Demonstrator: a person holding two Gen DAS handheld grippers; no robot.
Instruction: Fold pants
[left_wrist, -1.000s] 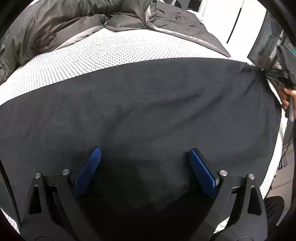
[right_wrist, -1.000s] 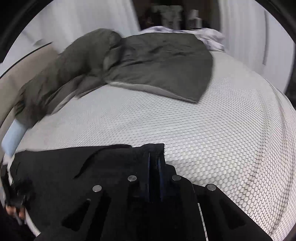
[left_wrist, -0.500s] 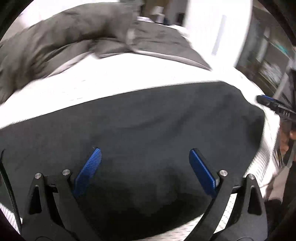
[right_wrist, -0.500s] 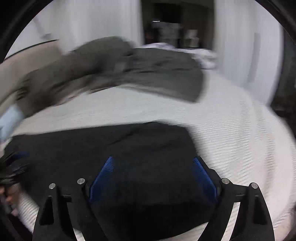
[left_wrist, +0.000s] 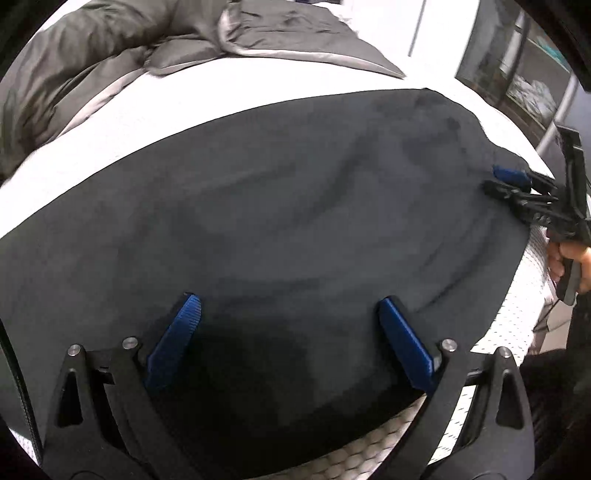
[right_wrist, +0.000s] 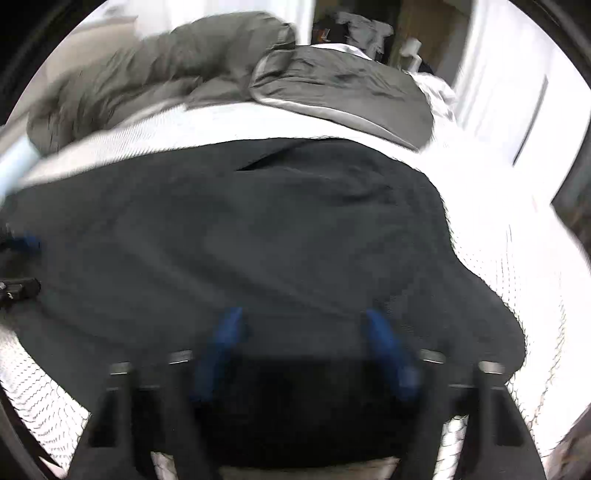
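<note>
Dark grey pants (left_wrist: 295, 203) lie spread flat across a white mesh mattress (left_wrist: 517, 332). My left gripper (left_wrist: 288, 301) hovers open over their near edge, its blue pads wide apart and holding nothing. At the right of that view my right gripper (left_wrist: 517, 188) reaches in over the pants' far right corner. In the right wrist view the pants (right_wrist: 277, 229) fill the middle. My right gripper (right_wrist: 301, 315) is blurred above their near edge. Its jaws are closing with only flat cloth below them and nothing pinched. The left gripper's blue pad (right_wrist: 22, 243) shows at the left rim.
A rumpled grey duvet (left_wrist: 110, 55) (right_wrist: 184, 74) is piled at the back of the bed. Bare mattress (right_wrist: 517, 258) lies to the right of the pants. A hand (left_wrist: 569, 254) holds the right gripper's handle. Shelving (left_wrist: 535, 74) stands beyond the bed.
My right gripper let go of the pants corner it pinched, opened wide and swung over the pants; its jaws now stand narrower. The left gripper drifted slightly, still open.
</note>
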